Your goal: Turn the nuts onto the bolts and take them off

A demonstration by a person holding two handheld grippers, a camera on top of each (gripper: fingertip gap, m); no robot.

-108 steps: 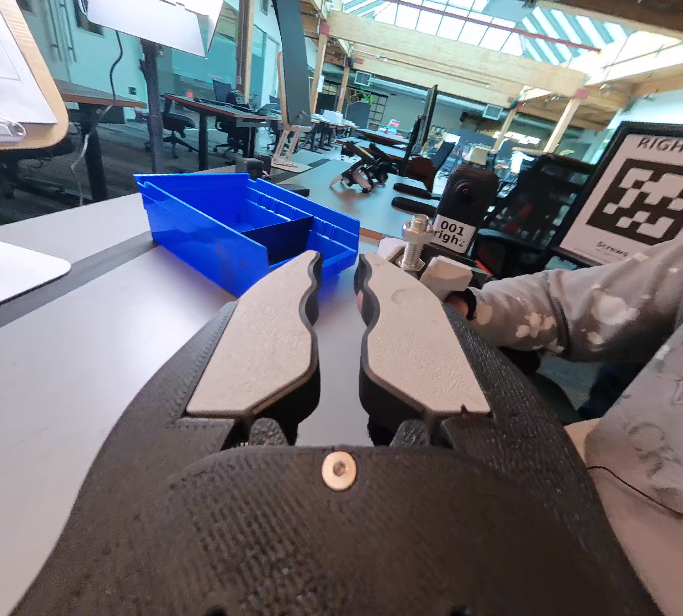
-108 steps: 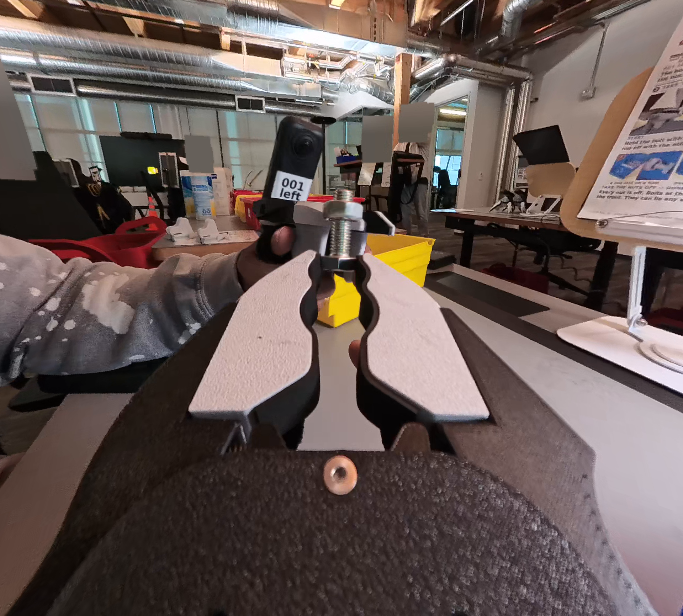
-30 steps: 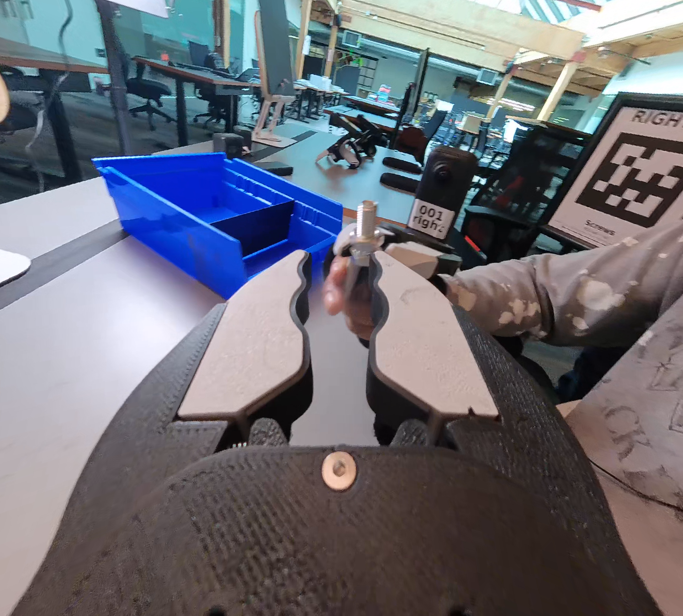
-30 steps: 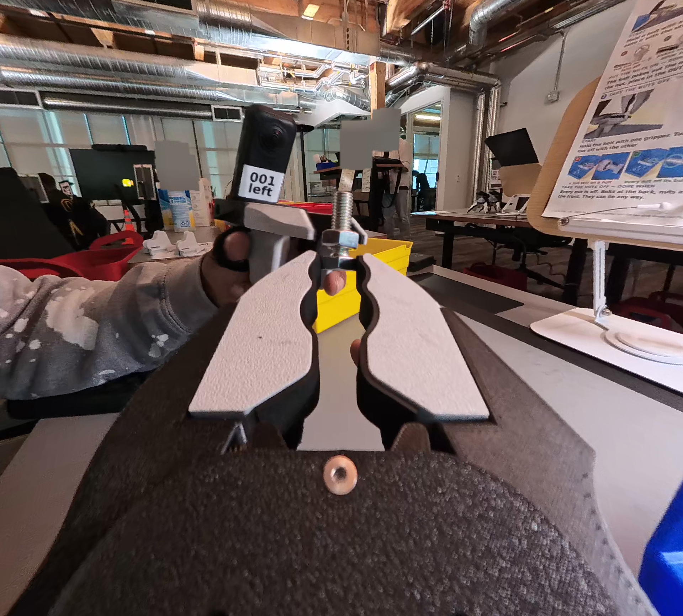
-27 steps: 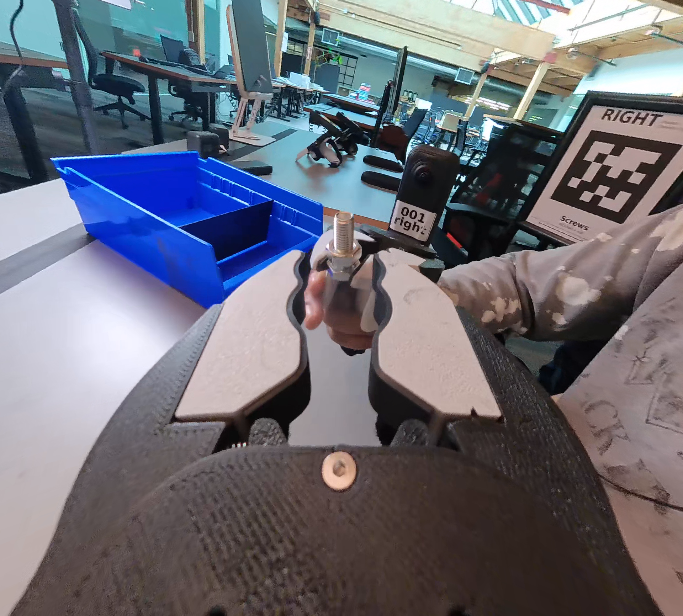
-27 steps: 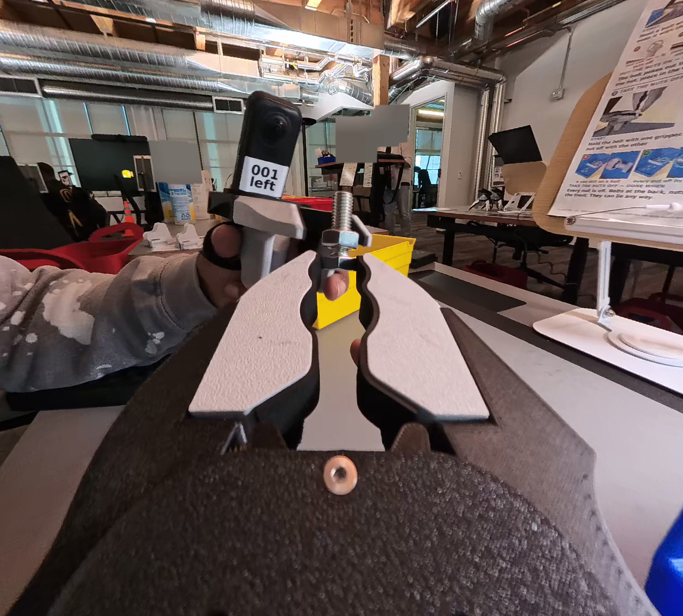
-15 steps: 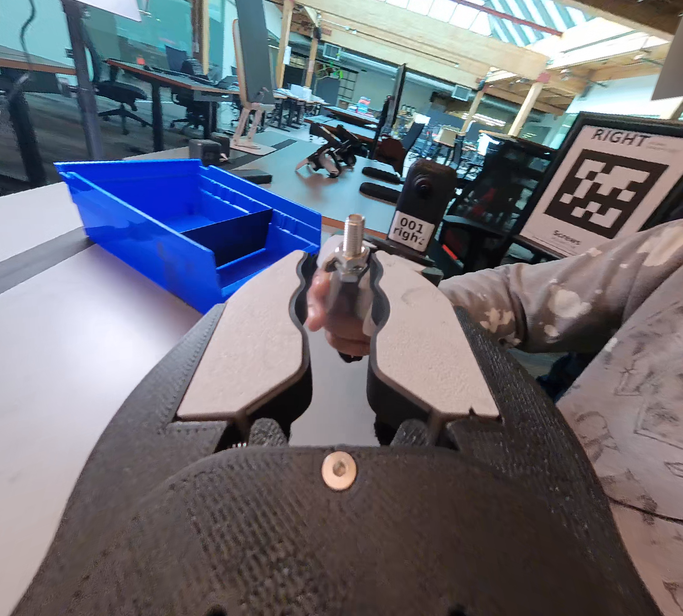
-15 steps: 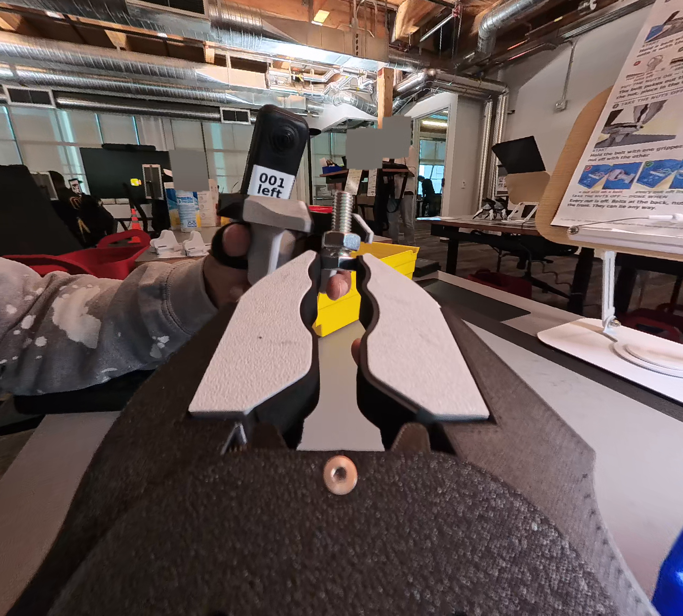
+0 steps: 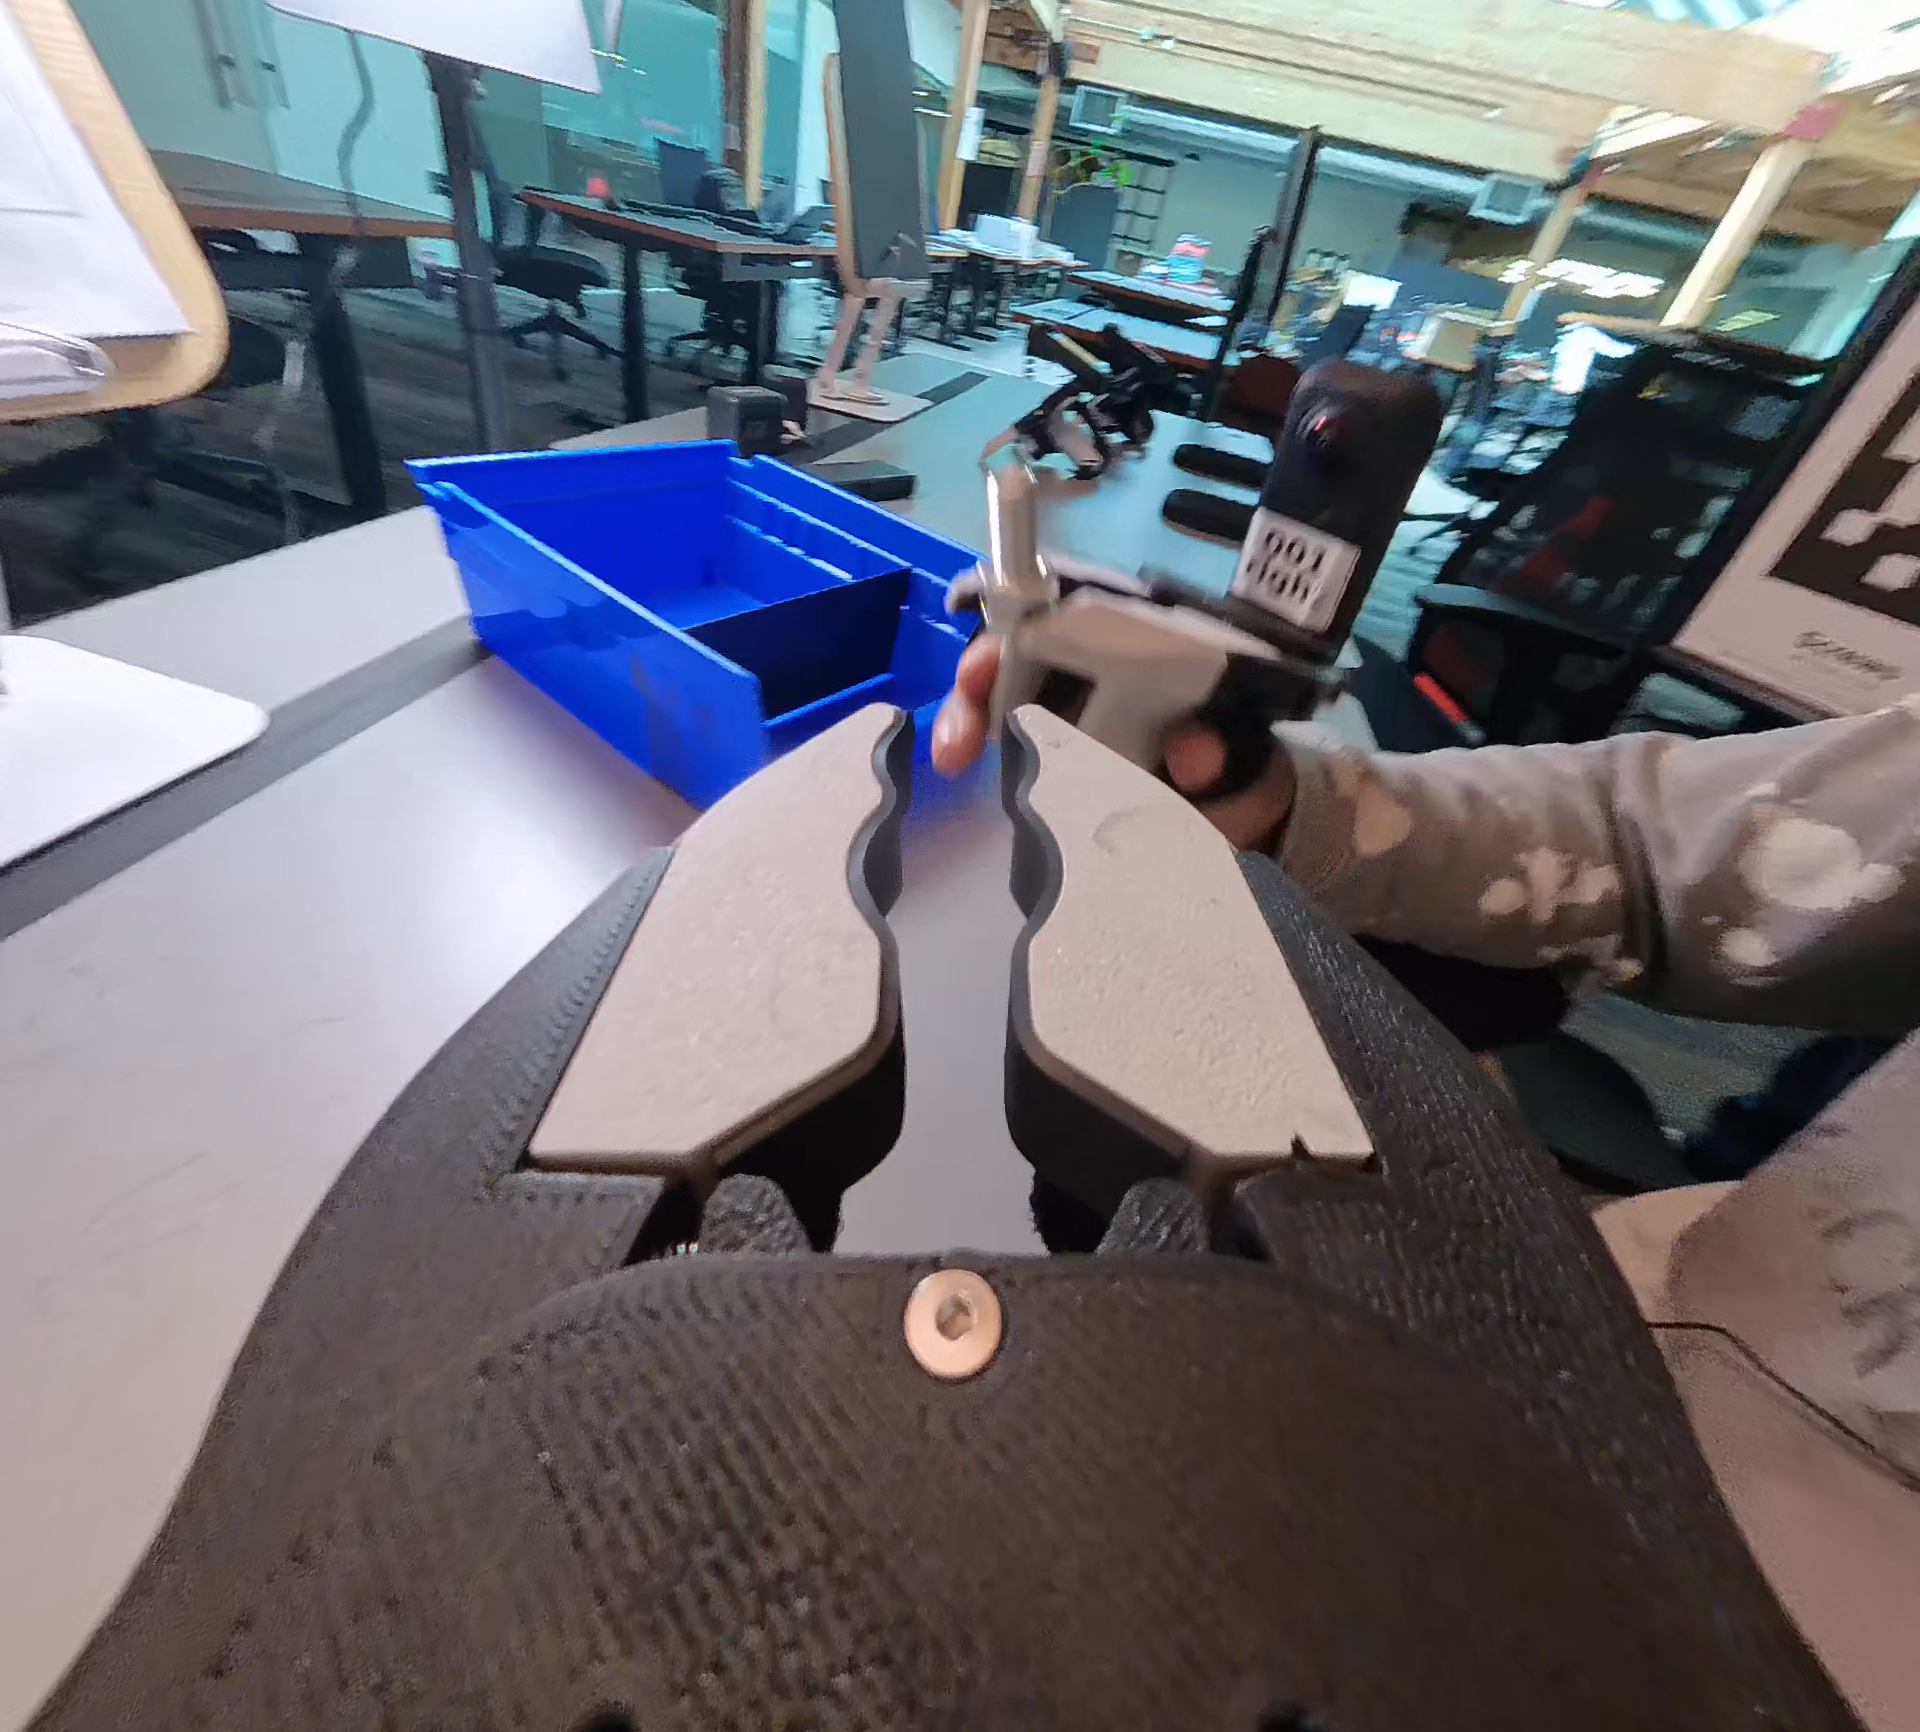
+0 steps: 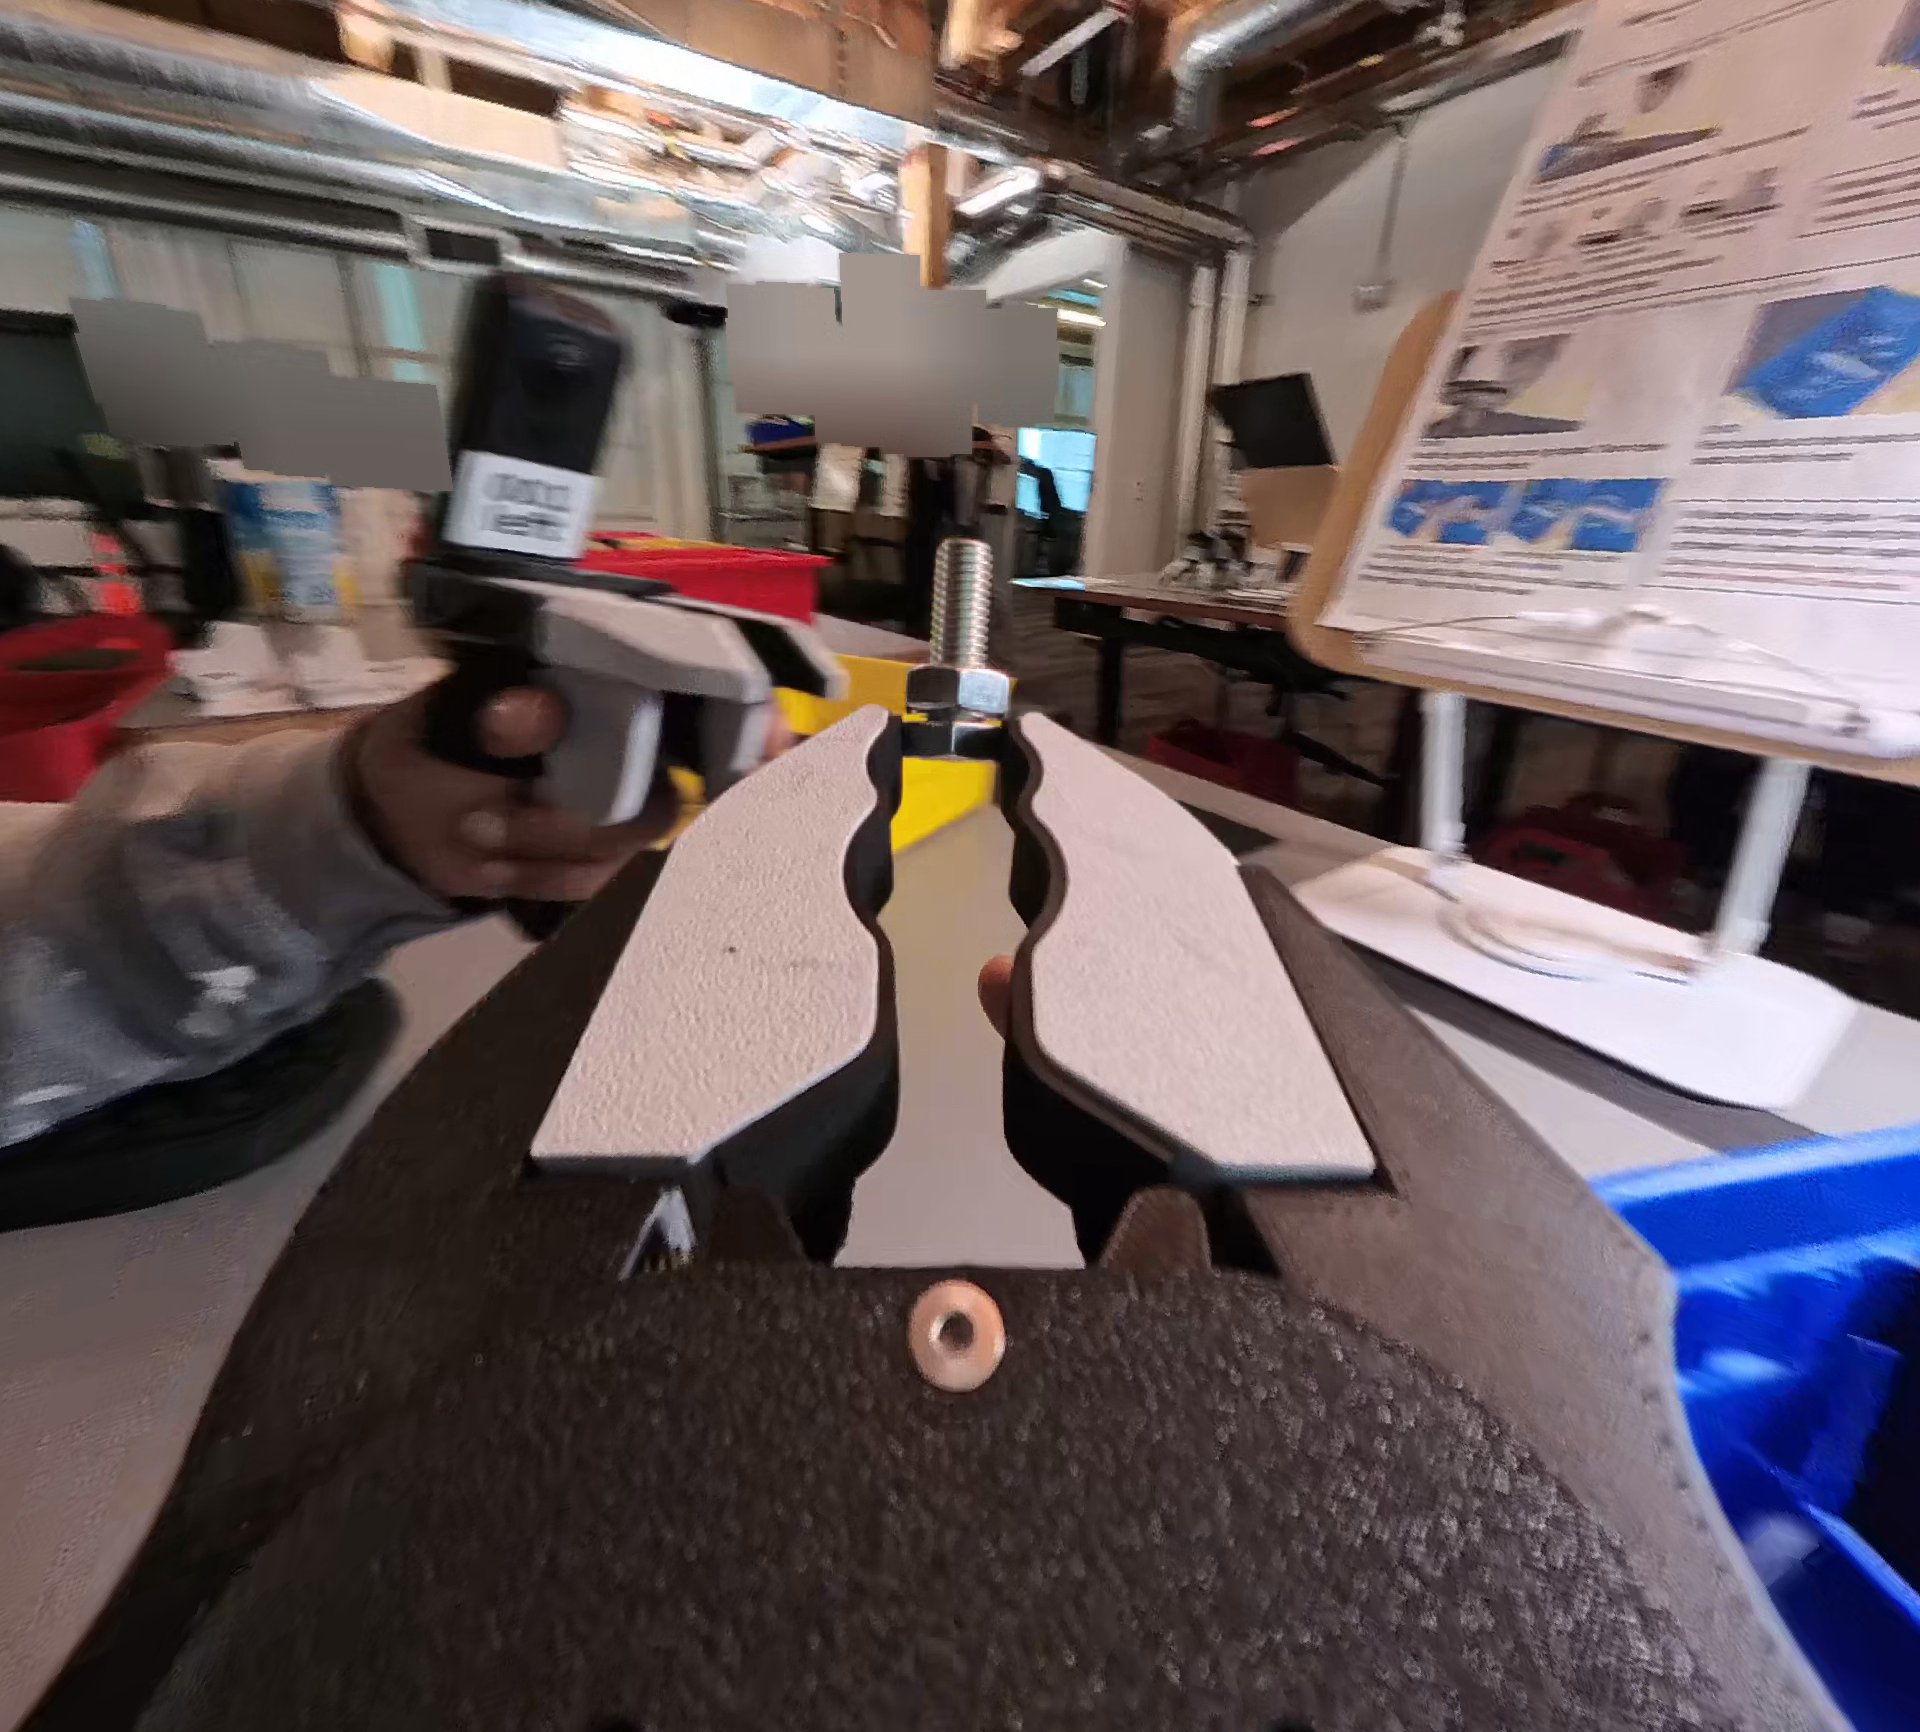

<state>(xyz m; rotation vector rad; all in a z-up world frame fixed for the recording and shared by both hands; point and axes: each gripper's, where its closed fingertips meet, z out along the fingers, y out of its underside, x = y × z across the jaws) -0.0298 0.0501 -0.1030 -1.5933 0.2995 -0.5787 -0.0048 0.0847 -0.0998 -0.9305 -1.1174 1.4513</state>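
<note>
Right wrist view is showing the right tongs [image 10: 951, 732] pinching the head end of a threaded steel bolt [image 10: 962, 596], which is standing upright with a steel hex nut [image 10: 956, 691] sitting low on its thread, just above the fingertips; the left tongs [image 10: 774, 690] are now hanging off to the left of the bolt, apart from it, whereas half a second ago they were closing around the nut, so a turning stroke seems to be finishing and the left hand [image 10: 488, 809] is pulling back to reset its wrist; in the left wrist view the left tongs [image 9: 956, 732] are standing slightly spread with nothing between them, and the bolt [image 9: 1010, 560] is showing blurred and tilted beyond them, held out over the grey surface [image 9: 260, 955] in front of a blue plastic bin with a divider [image 9: 665, 602]; a yellow plastic bin [image 10: 935, 789] is sitting farther off behind the bolt in the right wrist view; from the nut's low position, it is probably being run down toward the head, though the direction of turning cannot be told from these frames; the next grasp will likely need the left tongs squared on the nut's flats, since a skewed grip could slip off the hexagon.
</note>
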